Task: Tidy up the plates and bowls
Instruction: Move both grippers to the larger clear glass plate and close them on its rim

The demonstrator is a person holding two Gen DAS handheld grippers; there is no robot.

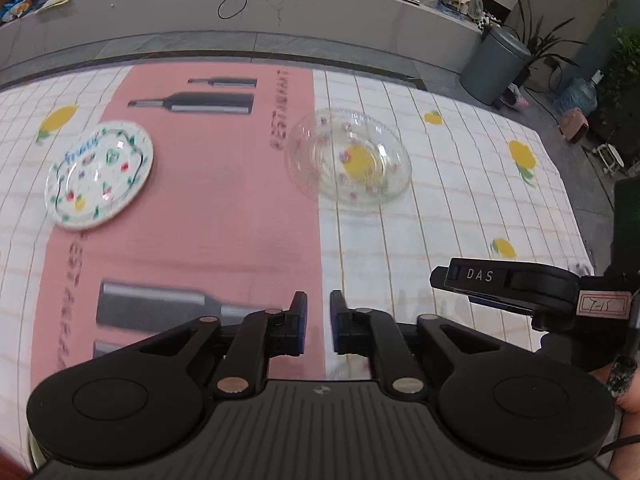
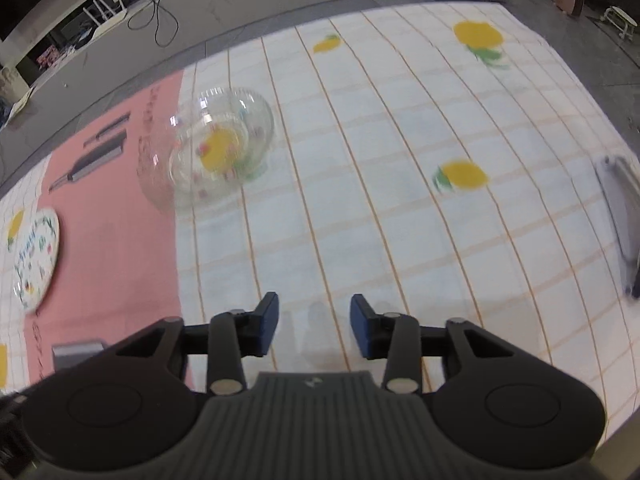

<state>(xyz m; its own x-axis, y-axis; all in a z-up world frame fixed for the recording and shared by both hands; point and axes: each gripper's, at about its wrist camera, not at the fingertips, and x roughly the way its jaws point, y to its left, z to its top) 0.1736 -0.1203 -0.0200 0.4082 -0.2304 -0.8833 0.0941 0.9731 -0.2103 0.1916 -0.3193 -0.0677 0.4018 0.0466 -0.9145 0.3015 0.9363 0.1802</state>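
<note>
Both grippers hung empty above the worktop (image 1: 460, 208) — left gripper (image 1: 318, 322) jaws slightly apart, right gripper (image 2: 314, 328) jaws wider; glass bowl (image 1: 348, 160) and painted plate (image 1: 98, 174) lay well apart.

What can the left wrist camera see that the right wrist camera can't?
Only the left wrist view shows the grey round bin, the potted green plants, the big black wine bottle print seen whole, and the other black tool's side.

Only the right wrist view shows a blurry grey flat object at the tablecloth's right edge and a small white stool.

Both show the clear glass bowls with small flowers, the white painted flowery plate, the pink runner, and the lemon-print checked tablecloth.
</note>
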